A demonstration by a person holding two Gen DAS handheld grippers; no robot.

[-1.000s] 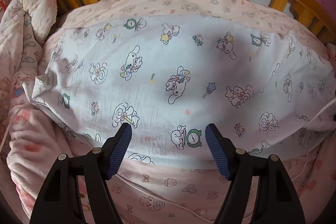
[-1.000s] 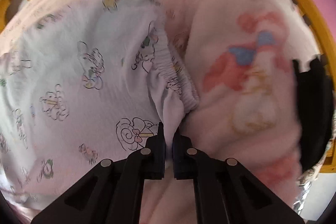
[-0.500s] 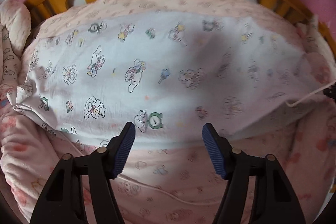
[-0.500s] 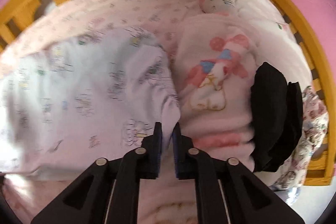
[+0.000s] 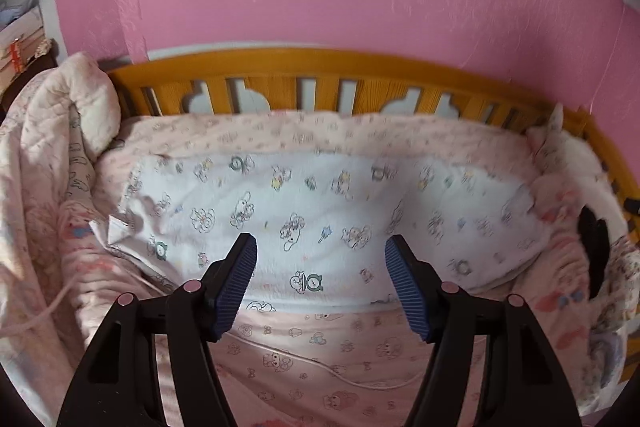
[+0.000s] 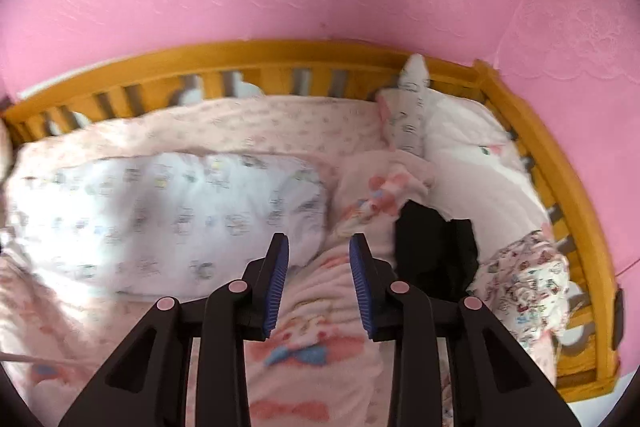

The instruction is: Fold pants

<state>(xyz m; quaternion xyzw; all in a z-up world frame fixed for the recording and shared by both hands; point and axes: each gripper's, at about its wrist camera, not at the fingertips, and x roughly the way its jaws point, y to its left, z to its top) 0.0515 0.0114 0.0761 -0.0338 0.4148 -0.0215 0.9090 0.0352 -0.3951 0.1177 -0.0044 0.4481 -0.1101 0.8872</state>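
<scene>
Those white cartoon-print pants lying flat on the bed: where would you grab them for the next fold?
Probably the loose corner at the pants left end, coming from the left. There the cloth lifts and curls off the bedding, so a finger could slip under; elsewhere it lies flat.

Motion blur smears the printed figures on the pants (image 6: 168, 211) across the right wrist view, so none can be made out. In the left wrist view their right end (image 5: 492, 211) blurs too. The black garment (image 5: 596, 247) at three o'clock is partly hidden behind pink bedding. A white cord (image 5: 36, 315) runs off the frame at eight o'clock.
</scene>
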